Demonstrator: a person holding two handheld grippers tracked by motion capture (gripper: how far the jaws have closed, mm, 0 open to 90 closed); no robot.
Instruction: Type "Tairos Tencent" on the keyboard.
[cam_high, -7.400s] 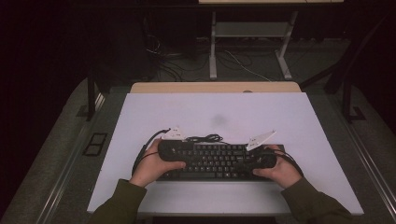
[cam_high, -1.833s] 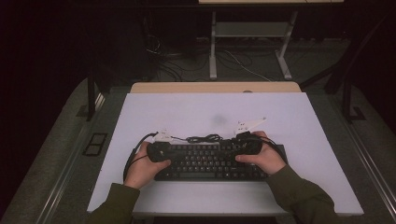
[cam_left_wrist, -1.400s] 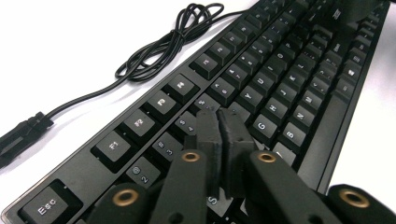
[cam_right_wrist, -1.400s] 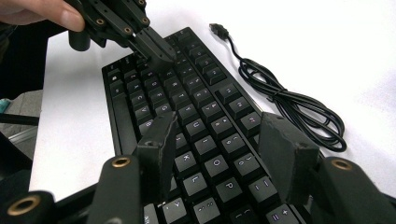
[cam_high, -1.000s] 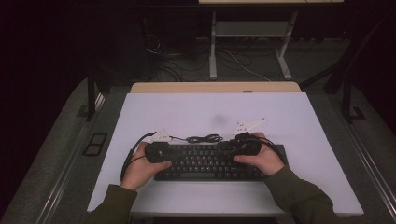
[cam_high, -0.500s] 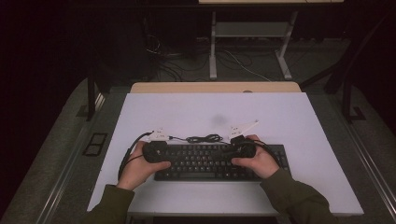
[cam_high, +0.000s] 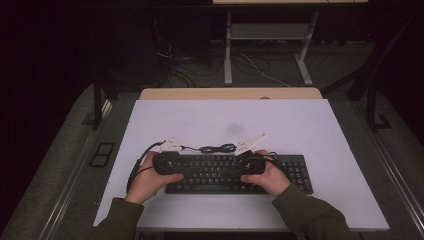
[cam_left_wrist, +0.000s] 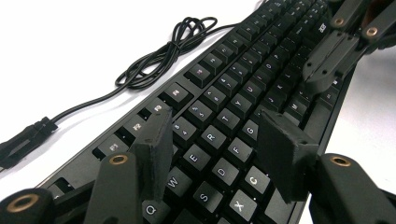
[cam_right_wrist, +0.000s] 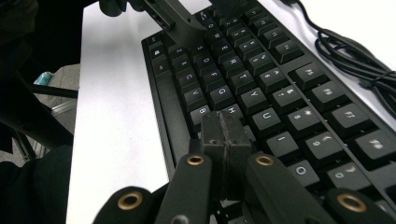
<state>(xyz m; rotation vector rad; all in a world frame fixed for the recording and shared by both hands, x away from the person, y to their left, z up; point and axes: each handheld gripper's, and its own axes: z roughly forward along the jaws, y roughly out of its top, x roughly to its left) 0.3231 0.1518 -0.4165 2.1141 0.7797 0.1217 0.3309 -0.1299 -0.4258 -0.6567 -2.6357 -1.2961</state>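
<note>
Two hand-held tools work over a black keyboard (cam_high: 235, 172) that lies near the front edge of the white counter (cam_high: 300, 125), its coiled cable (cam_high: 217, 148) resting just behind it. The left tool (cam_high: 170, 162) hovers over the keyboard's left end; in the left gripper view its two pads (cam_left_wrist: 156, 144) stand apart with nothing between them, above the W, E, R and F keys. Its jaws have just been opening, from a narrower gap a second ago. The right tool (cam_high: 247, 165) sits near the keyboard's middle; in the right gripper view its pads (cam_right_wrist: 224, 135) are pressed together, gripping nothing, and point down at the keys around H and J. These jaws have just been closing, and against the earlier high views the right hand has slid leftward along the keyboard from its right end, while the left hand has kept its place. Judged from this, the work in hand is key pressing rather than lifting: the closed right tool forms a single blunt tip suited to pushing one key, and appears poised to do so. The keyboard itself has not visibly shifted on the counter. Whether the right tip already touches a key cannot be told.
</note>
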